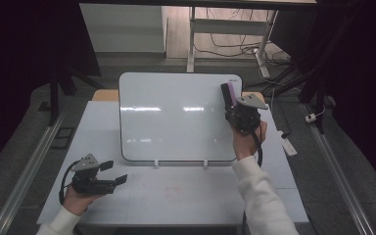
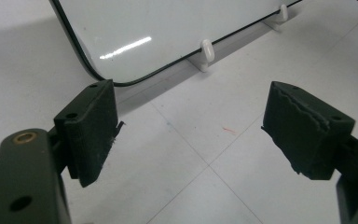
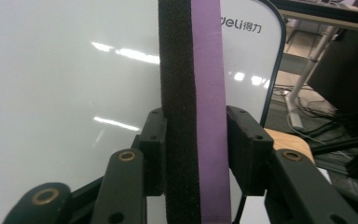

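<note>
A whiteboard (image 1: 176, 117) leans upright on the white table, its surface blank. My right gripper (image 1: 231, 104) is raised at the board's upper right corner and is shut on an eraser (image 1: 228, 94) with a black felt side and a purple back. In the right gripper view the eraser (image 3: 193, 93) stands upright between the jaws of the right gripper (image 3: 195, 140), the felt side towards the whiteboard (image 3: 65, 84). My left gripper (image 1: 113, 172) rests low at the table's front left, open and empty. The left gripper (image 2: 186, 135) points at the whiteboard's lower corner (image 2: 121, 42).
The board stands in two white clips (image 1: 156, 164) (image 1: 205, 164). The white table (image 1: 176, 196) has bare room in front of the board. Metal rails (image 1: 29, 166) run along both sides on the floor. Desk legs and cables (image 1: 235, 46) lie behind.
</note>
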{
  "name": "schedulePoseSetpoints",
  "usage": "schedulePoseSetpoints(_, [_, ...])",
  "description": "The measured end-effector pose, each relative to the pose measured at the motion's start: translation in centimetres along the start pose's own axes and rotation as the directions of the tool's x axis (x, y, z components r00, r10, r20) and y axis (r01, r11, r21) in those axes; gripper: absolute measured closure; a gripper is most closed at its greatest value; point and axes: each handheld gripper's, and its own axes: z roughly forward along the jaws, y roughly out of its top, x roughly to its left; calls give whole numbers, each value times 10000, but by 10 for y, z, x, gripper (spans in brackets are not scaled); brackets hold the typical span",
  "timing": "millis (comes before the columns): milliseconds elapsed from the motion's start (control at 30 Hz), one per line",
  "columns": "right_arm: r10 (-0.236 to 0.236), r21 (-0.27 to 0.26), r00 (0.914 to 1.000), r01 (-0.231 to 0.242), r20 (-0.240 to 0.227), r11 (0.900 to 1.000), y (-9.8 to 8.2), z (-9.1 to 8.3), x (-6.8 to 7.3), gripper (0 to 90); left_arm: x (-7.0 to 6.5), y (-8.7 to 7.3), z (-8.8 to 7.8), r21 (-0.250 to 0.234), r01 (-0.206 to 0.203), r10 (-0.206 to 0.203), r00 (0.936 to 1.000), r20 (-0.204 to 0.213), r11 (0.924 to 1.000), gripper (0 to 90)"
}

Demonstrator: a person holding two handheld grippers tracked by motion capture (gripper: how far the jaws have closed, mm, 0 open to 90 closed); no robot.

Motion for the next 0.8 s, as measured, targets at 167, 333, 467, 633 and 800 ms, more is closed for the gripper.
schedulePoseSetpoints(167, [131, -760, 9959, -200, -897, 9969, -8, -23, -10, 436, 1, -1, 0, -23, -24, 24, 10000, -12, 10000, 190])
schedulePoseSetpoints(333, [12, -752, 9823, -155, -1872, 9970, -31, -45, -22, 406, 1, -1, 1, 16, -58, 59, 10000, -41, 10000, 190])
schedulePoseSetpoints(467, [-199, -506, 9640, 67, -2650, 9987, -57, -59, -29, 400, 1, -1, 2, 36, -75, 76, 9999, -78, 10000, 190])
schedulePoseSetpoints(633, [-482, -37, 9366, 501, -3471, 9987, -93, -71, -33, 388, 1, -1, 3, 68, -53, 54, 9999, -100, 10000, 189])
schedulePoseSetpoints(800, [-534, 418, 9087, 776, -4139, 9961, -121, -74, -39, 384, 1, -1, 4, 74, -124, 125, 9999, -113, 9999, 190])
